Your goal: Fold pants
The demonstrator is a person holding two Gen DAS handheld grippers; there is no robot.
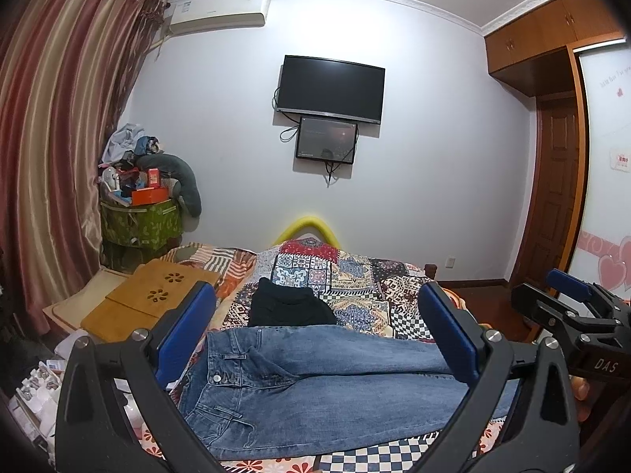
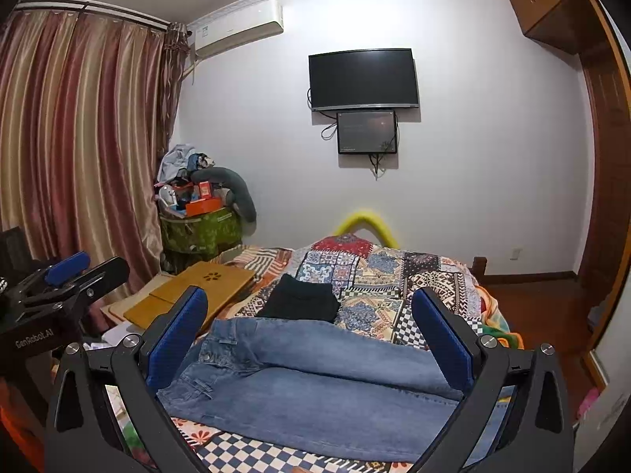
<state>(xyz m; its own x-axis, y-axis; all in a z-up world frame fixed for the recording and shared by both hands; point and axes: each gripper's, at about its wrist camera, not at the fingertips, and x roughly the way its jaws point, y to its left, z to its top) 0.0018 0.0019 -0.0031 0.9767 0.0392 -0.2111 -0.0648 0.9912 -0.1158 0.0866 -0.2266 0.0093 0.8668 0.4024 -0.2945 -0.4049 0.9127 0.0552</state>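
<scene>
Nearest the lens, the left gripper (image 1: 315,331) hangs above the bed with its blue pads spread wide and nothing between them. The right gripper (image 2: 311,331) is likewise released, its pads well apart and holding nothing. Each shows in the other's view: the right gripper at the right edge of the left wrist view, the left at the left edge of the right wrist view, so the two are side by side.

Just past the fingertips lie the jeans (image 1: 315,386), spread across the quilt (image 1: 355,280) with the waistband to the left and the legs running right. One leg lies over the other, a long crease between them. The jeans touch neither gripper.

Beyond the jeans, and touching their far edge, sits a folded black garment (image 1: 290,305). To the left of it a wooden board (image 1: 150,299) with flower-shaped cutouts rests at the bed's edge.

Farther back, a yellow curved bar (image 1: 311,226) rises past the end of the bed. In the left corner a green bin (image 1: 142,224) is heaped with clothes and boxes, beside striped curtains (image 1: 59,118). On the far wall hang a dark TV (image 1: 331,86), a smaller screen (image 1: 327,142) just under it, and an air conditioner (image 1: 221,10) near the ceiling. A wooden wardrobe (image 1: 552,39) stands on the right.
</scene>
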